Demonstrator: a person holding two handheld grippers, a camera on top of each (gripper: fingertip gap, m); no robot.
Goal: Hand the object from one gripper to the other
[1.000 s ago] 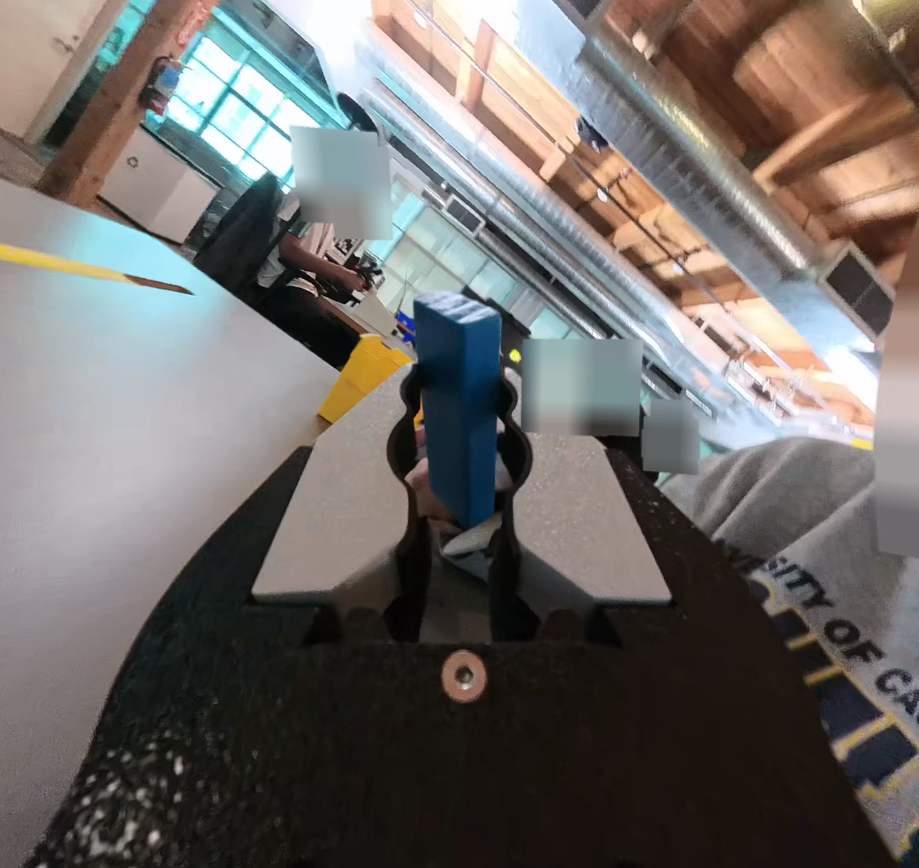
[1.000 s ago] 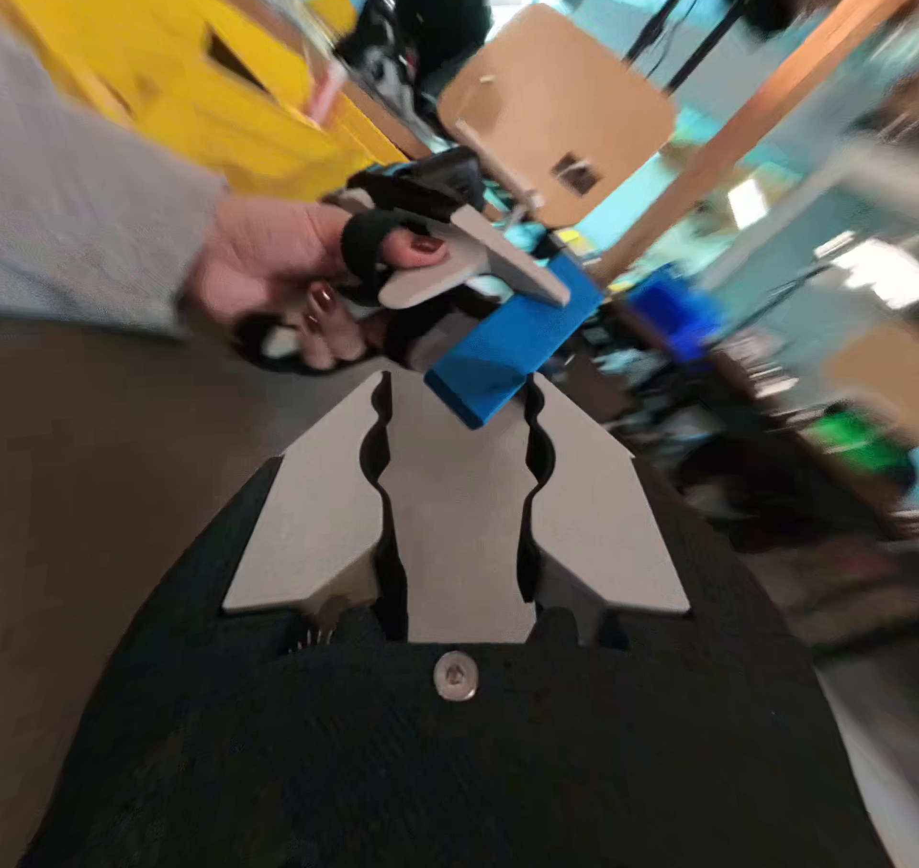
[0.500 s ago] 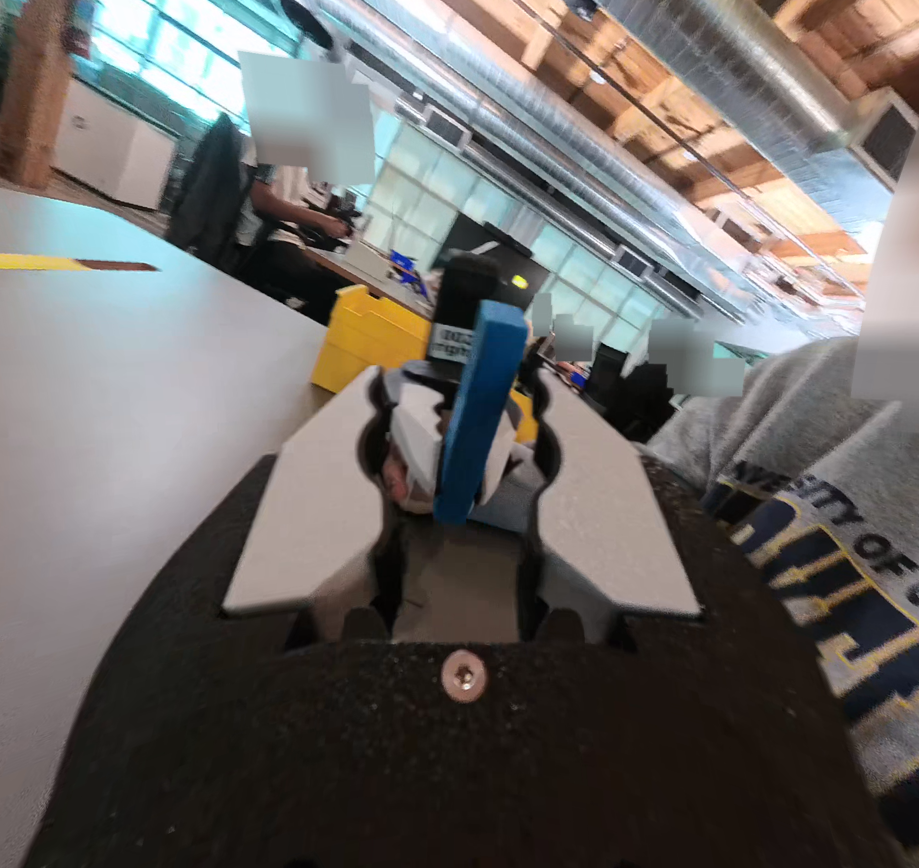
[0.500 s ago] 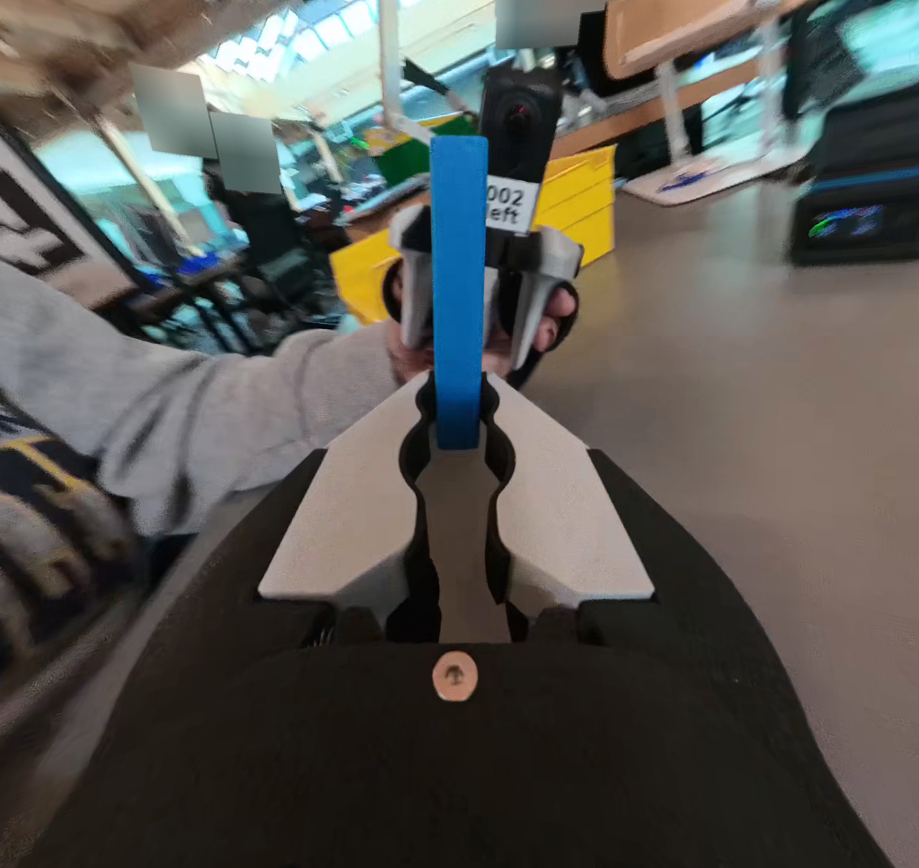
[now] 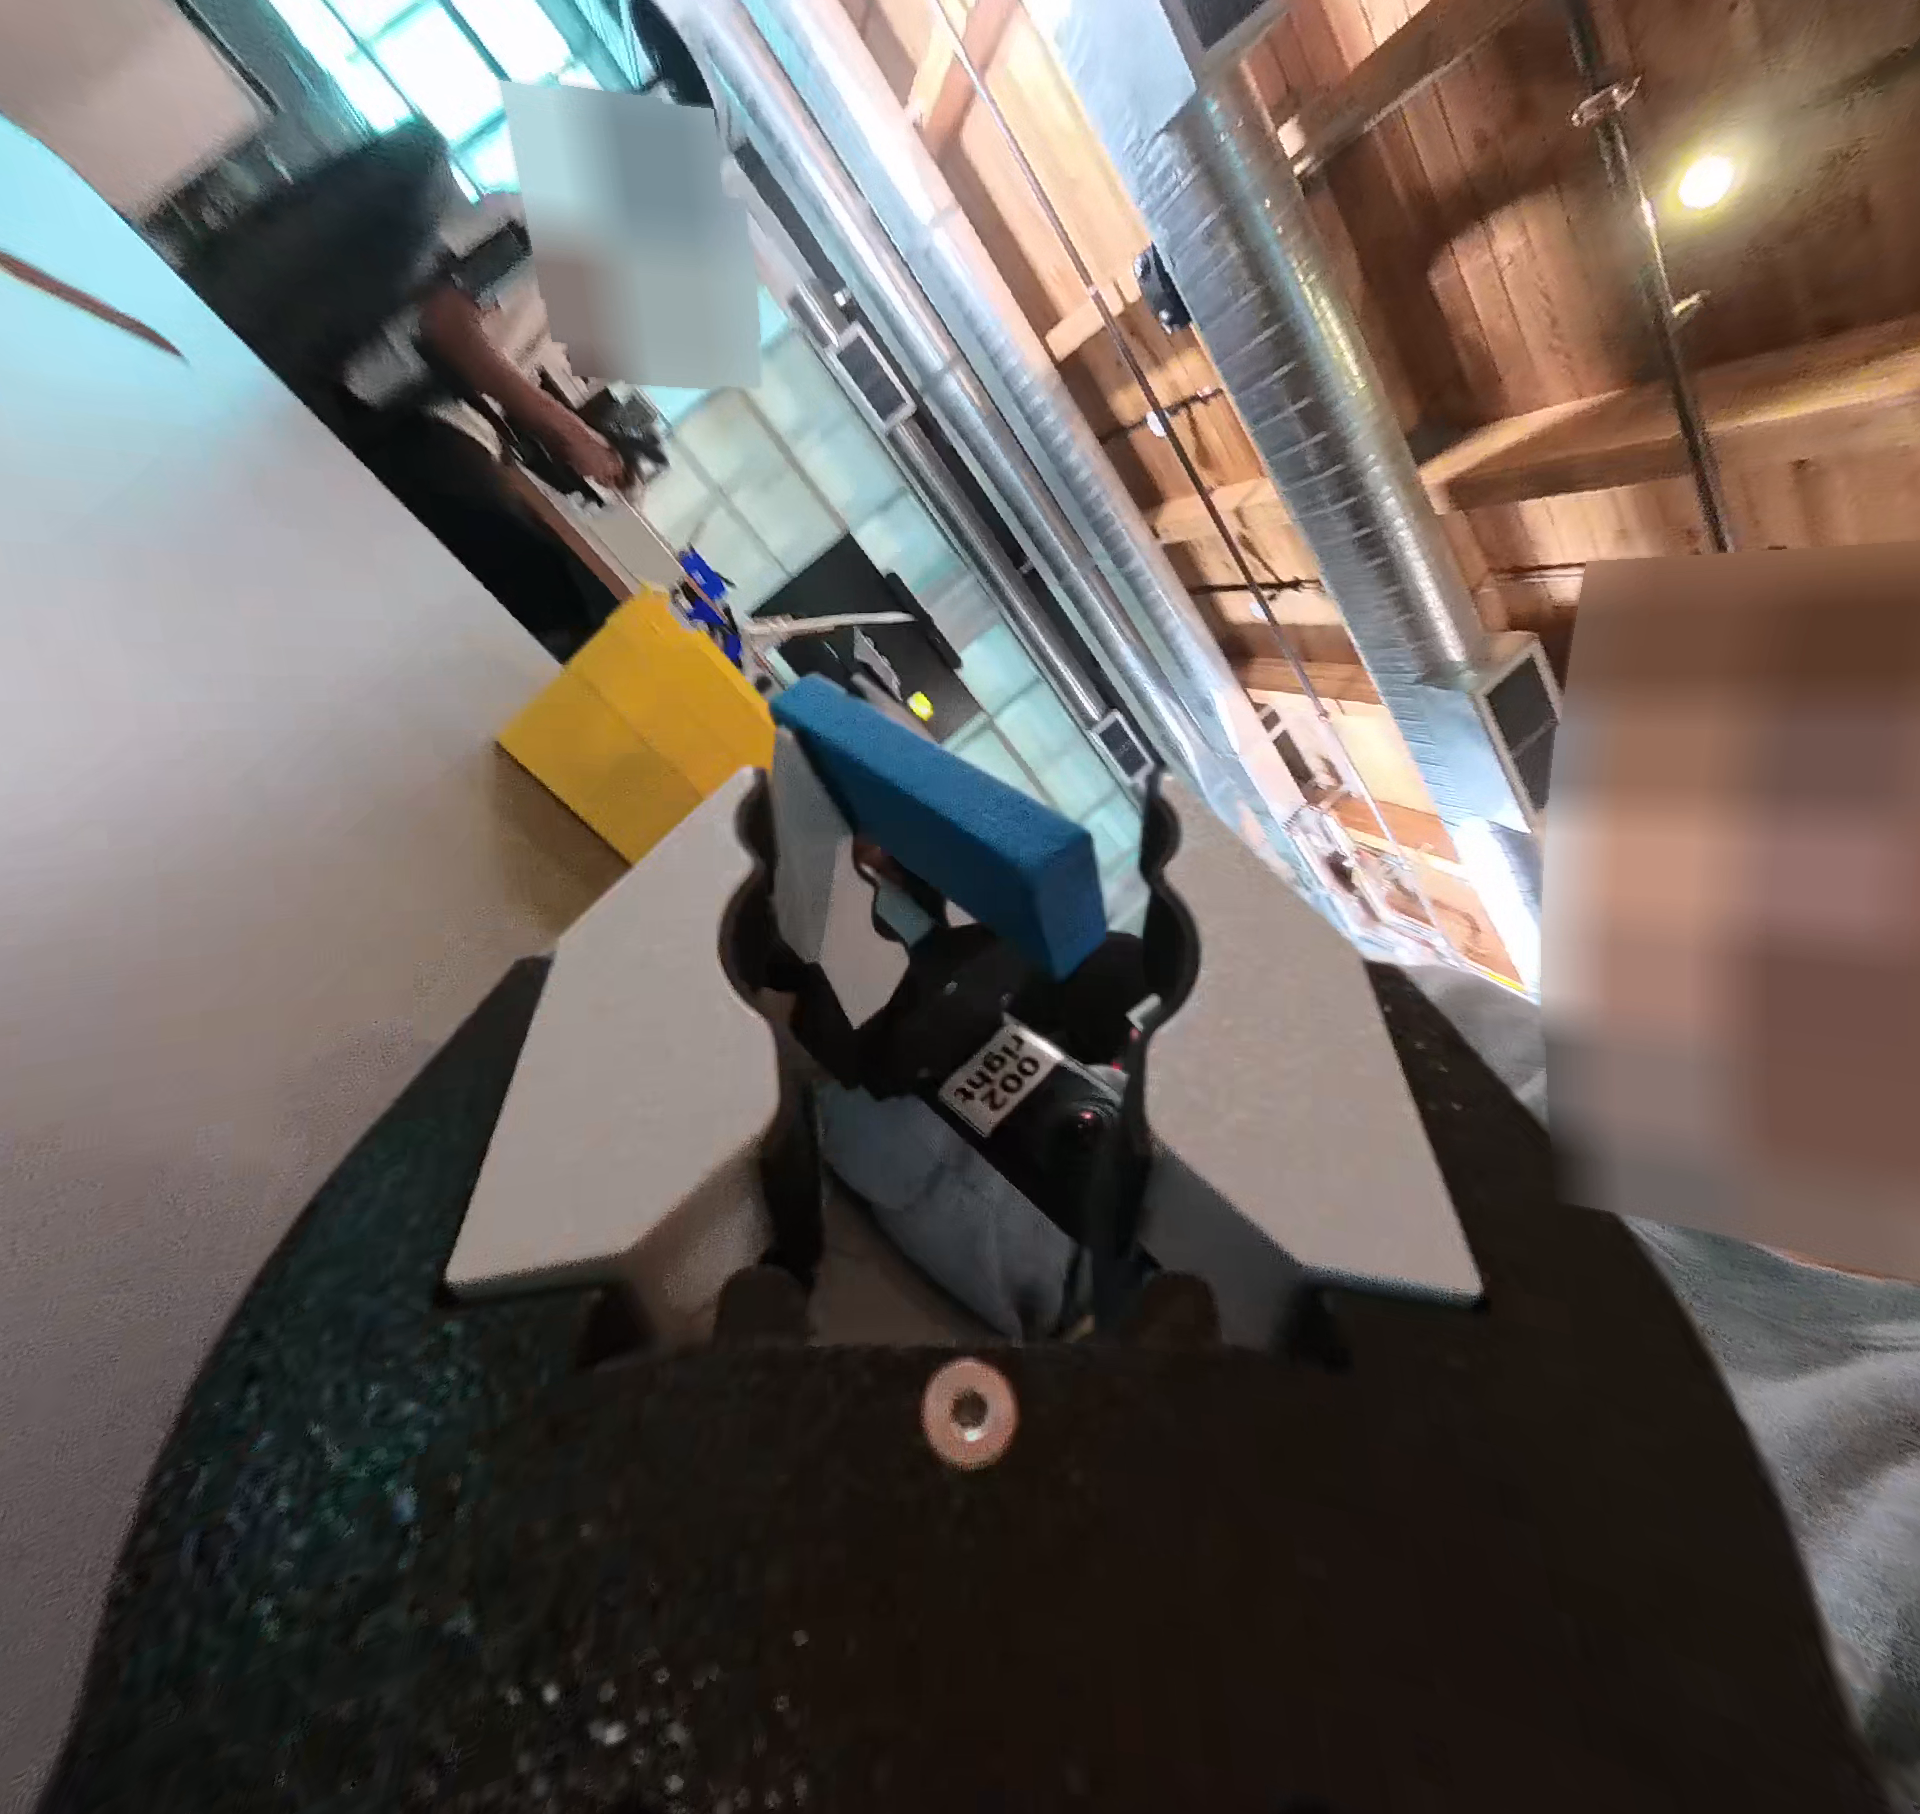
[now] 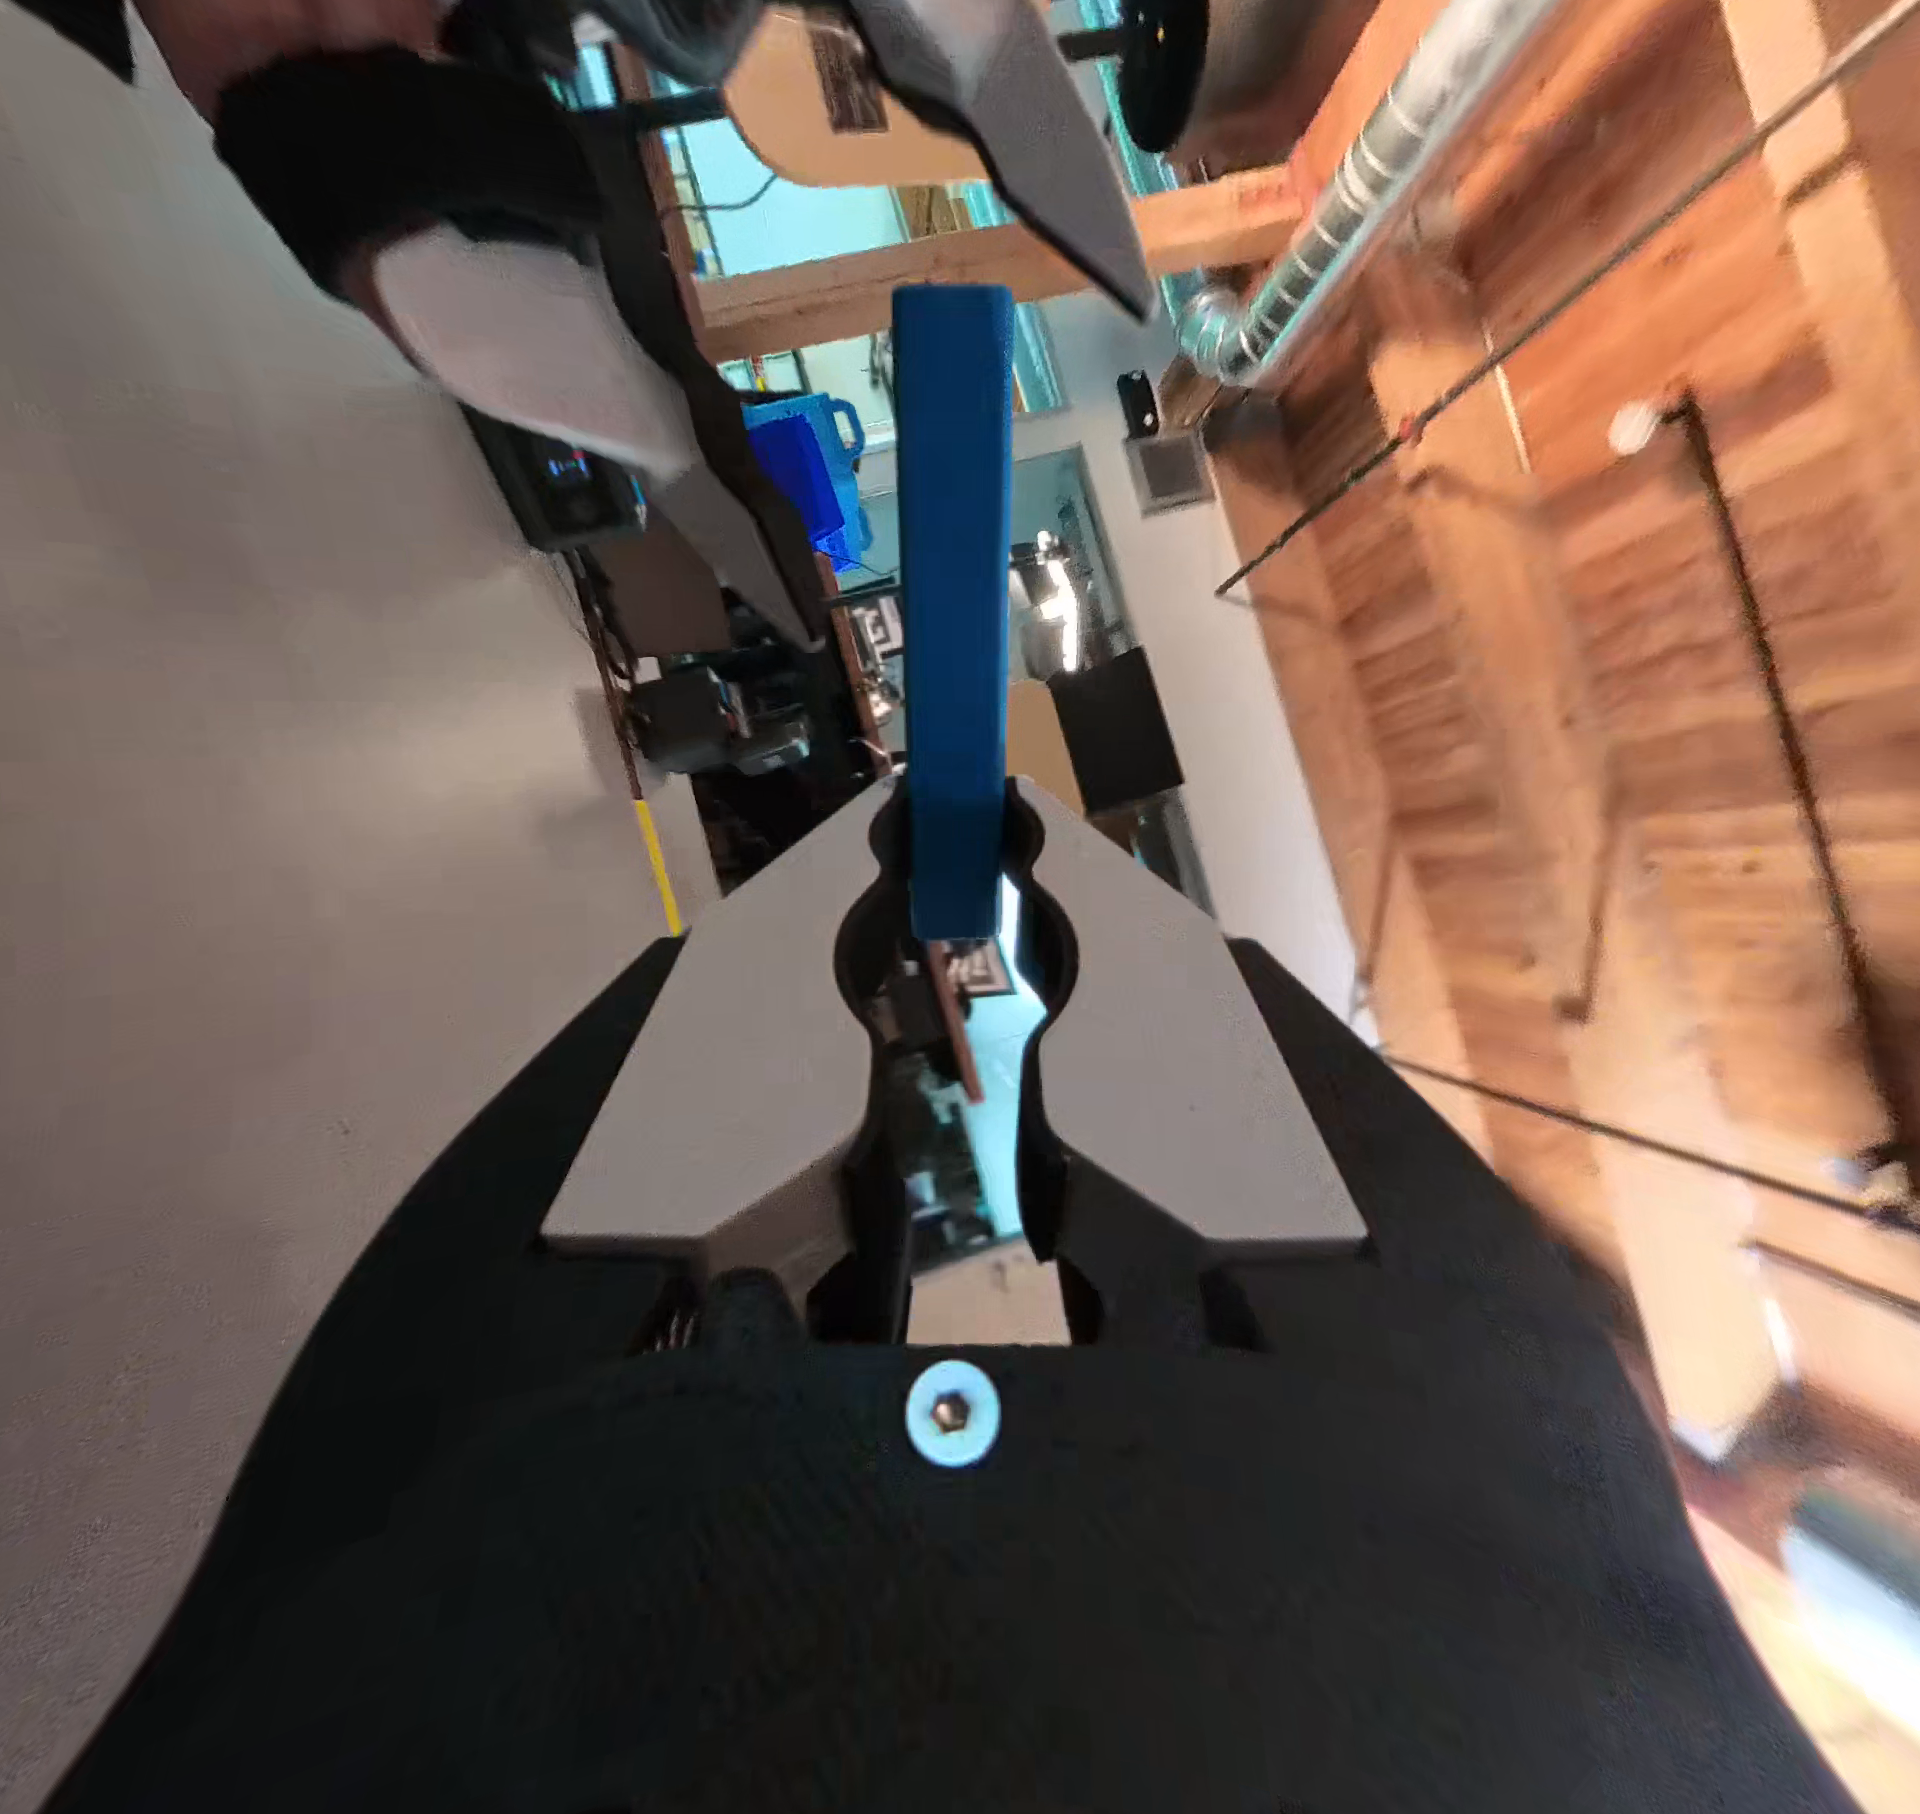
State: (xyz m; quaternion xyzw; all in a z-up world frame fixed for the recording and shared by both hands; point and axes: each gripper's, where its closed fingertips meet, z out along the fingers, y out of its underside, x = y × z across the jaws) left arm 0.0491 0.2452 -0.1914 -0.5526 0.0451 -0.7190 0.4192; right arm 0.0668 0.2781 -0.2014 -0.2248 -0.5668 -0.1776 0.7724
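The object is a long blue block [image 6: 954, 569]. My right gripper [image 6: 956, 798] is shut on its near end, and the block sticks out straight ahead past the fingertips. My left gripper [image 5: 954, 788] is wide open and empty. In the left wrist view the blue block [image 5: 935, 819] lies tilted just beyond my open fingers, held by the right gripper's grey fingers [image 5: 821, 881]. In the right wrist view the left gripper's open fingers [image 6: 561, 382] stand on either side of the block's far end, not touching it.
A grey table [image 5: 208, 725] lies to the left, with a yellow bin [image 5: 634, 725] at its far edge. A person [image 5: 457, 393] sits at a desk behind it. A grey sleeve [image 5: 1818, 1401] is at the right. A blue bin [image 6: 805, 476] stands far off.
One second ago my left gripper held the block and the right was open. The right gripper closed on the block, and the left opened wide and let go. Both views have tilted.
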